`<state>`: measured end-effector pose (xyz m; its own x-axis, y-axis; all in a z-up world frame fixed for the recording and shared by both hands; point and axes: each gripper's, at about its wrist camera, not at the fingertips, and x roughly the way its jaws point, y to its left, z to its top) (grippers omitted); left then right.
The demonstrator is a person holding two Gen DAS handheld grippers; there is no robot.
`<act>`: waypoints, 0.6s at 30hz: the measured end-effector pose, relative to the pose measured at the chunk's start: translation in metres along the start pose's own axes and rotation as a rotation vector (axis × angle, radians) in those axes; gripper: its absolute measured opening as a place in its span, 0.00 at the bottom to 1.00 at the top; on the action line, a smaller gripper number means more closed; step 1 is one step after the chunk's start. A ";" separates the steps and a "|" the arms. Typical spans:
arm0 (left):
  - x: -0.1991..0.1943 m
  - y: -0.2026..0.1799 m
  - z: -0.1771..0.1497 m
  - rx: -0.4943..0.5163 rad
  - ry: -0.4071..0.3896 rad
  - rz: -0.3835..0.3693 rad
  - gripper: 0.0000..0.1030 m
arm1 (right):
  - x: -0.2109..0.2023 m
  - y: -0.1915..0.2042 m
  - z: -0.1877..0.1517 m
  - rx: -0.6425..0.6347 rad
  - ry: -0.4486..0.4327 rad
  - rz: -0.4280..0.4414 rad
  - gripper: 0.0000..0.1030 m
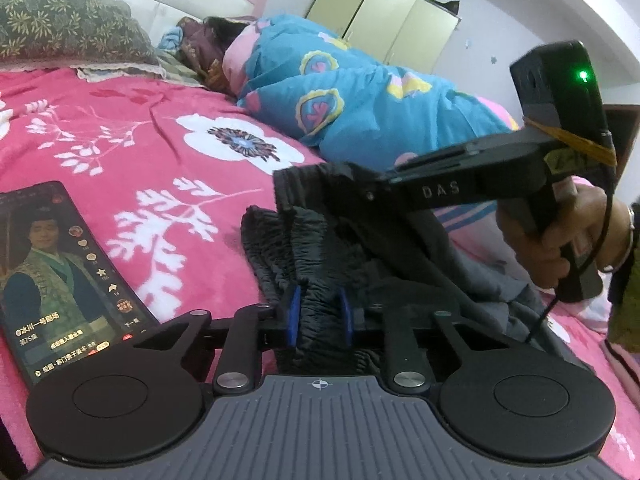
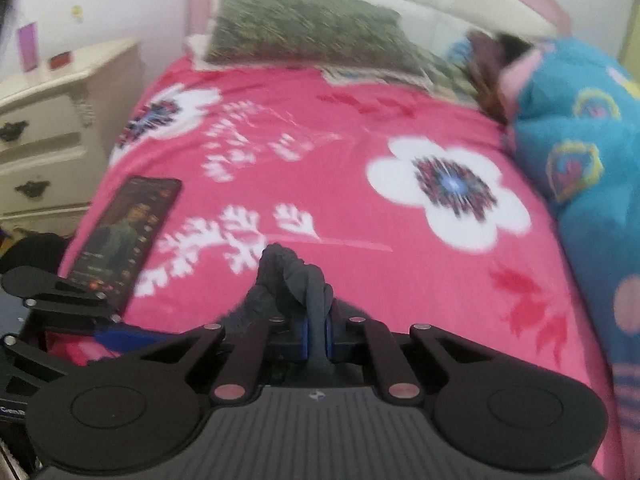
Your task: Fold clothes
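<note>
Phone [image 1: 60, 276] left of garment [image 1: 320, 248]

I'm in a home bedroom. Bed [image 2: 340, 120] with a pink floral blanket [image 1: 160, 152], green patterned pillow [image 2: 308, 28] against a white padded headboard [image 2: 460, 12]. Blue quilt [image 1: 352, 104] bundled along the far side. Cream nightstand [image 2: 52, 120] with drawers beside the bed, pale wardrobe [image 1: 384, 16] by the wall. Phone [image 1: 52, 276] lying on the blanket, screen lit.

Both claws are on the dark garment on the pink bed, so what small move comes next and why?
Probably lift both together. The left claw and right claw are each shut on the bunched dark garment, which lies crumpled on the pink blanket; raising it lets it hang straight.
</note>
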<state>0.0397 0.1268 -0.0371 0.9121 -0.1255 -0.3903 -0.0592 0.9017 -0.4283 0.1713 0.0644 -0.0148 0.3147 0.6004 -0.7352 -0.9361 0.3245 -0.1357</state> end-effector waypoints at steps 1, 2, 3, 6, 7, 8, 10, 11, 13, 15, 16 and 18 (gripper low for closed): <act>0.000 0.000 0.000 0.002 -0.001 0.002 0.18 | 0.002 -0.001 0.001 -0.008 0.000 0.009 0.07; 0.000 0.000 0.000 0.007 0.000 0.005 0.18 | 0.005 -0.001 0.002 -0.015 0.000 0.018 0.07; 0.001 -0.001 0.000 0.009 0.001 0.005 0.18 | 0.009 -0.003 0.002 -0.021 0.012 0.023 0.07; 0.000 0.000 -0.002 0.013 0.004 0.005 0.17 | 0.023 -0.008 -0.001 -0.024 0.045 0.045 0.07; 0.000 0.000 -0.002 0.015 0.004 0.005 0.17 | 0.026 -0.009 -0.001 -0.026 0.045 0.055 0.07; 0.000 0.000 -0.002 0.017 0.004 0.006 0.17 | 0.028 -0.010 0.000 -0.028 0.043 0.065 0.07; 0.001 0.000 -0.003 0.022 0.005 0.011 0.17 | 0.033 -0.012 -0.001 -0.029 0.044 0.081 0.08; 0.002 0.000 -0.003 0.024 0.006 0.013 0.17 | 0.036 -0.013 -0.001 -0.027 0.047 0.085 0.08; 0.003 0.000 -0.004 0.028 0.007 0.019 0.17 | 0.046 -0.014 -0.005 -0.013 0.056 0.090 0.08; 0.004 0.000 -0.004 0.035 0.008 0.027 0.17 | 0.053 -0.014 -0.007 -0.002 0.058 0.089 0.09; 0.004 0.000 -0.004 0.036 0.009 0.030 0.17 | 0.056 -0.014 -0.008 0.004 0.059 0.089 0.10; 0.005 0.000 -0.004 0.036 0.008 0.034 0.17 | 0.055 -0.015 -0.007 0.008 0.053 0.076 0.14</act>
<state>0.0424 0.1245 -0.0427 0.9065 -0.0981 -0.4106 -0.0752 0.9195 -0.3857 0.2013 0.0880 -0.0581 0.2342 0.5841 -0.7772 -0.9556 0.2852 -0.0736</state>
